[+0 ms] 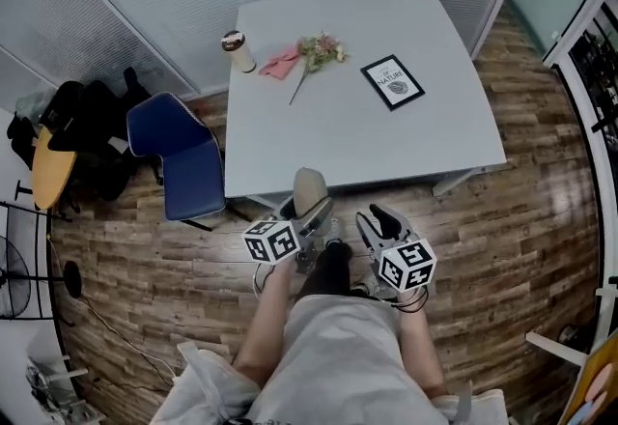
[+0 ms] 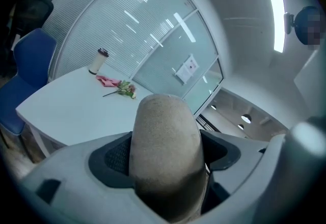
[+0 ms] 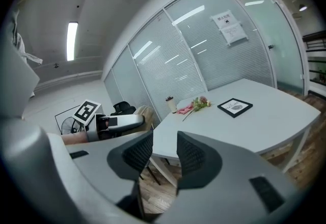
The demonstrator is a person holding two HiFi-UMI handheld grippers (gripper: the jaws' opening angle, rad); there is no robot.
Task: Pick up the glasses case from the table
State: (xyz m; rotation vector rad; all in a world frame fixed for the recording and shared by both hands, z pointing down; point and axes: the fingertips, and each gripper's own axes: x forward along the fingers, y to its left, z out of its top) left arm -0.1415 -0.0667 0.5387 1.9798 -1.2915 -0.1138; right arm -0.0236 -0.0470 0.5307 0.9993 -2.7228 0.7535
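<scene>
A beige, rounded glasses case is clamped in my left gripper, lifted off the white table and held just before its near edge. In the left gripper view the case fills the space between the two dark pads and stands upright. My right gripper hangs beside it to the right, its jaws a little apart with nothing between them. The right gripper view also shows the left gripper with the case at its tip.
On the table's far side stand a lidded cup, a pink cloth, a flower sprig and a black-framed picture. A blue chair is at the table's left, with dark bags beyond. Glass partitions lie behind.
</scene>
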